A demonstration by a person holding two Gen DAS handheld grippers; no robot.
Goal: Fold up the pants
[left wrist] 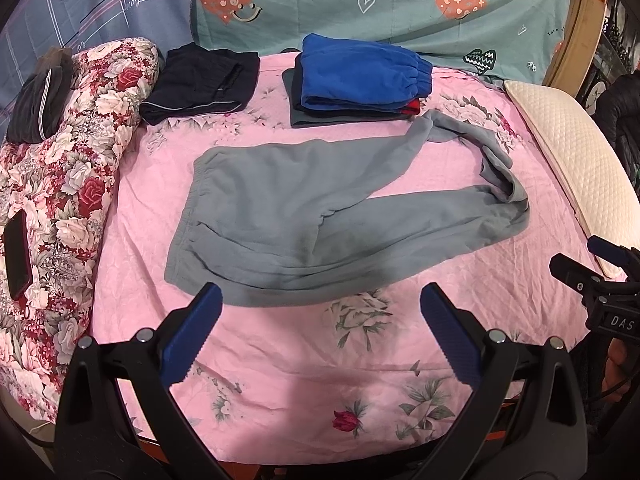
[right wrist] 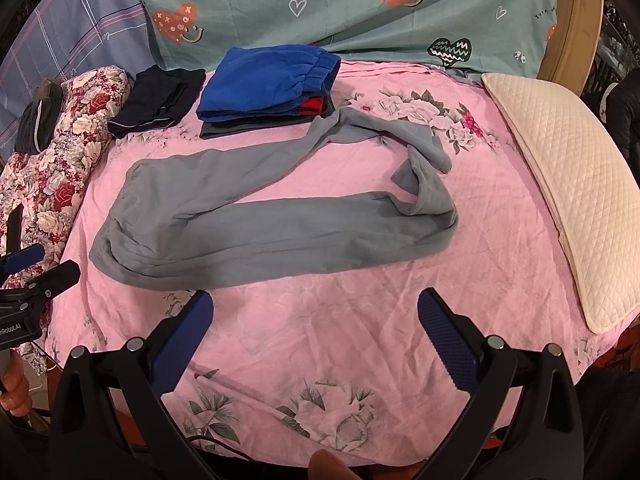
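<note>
Grey pants (left wrist: 304,216) lie unfolded just beyond both grippers' wide-open, empty jaws.

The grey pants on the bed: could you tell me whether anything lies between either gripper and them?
Nothing visible does. Only bare pink bedsheet separates the open left gripper and right gripper from the grey pants.

Grey pants (left wrist: 304,216) look soft matt fleece; pink bed sheet (left wrist: 320,360) thin creased cloth. Cream pillow (right wrist: 568,184) quilted fabric. Left gripper (left wrist: 320,332) matt black plastic, blue ridged pads (left wrist: 452,340).
</note>
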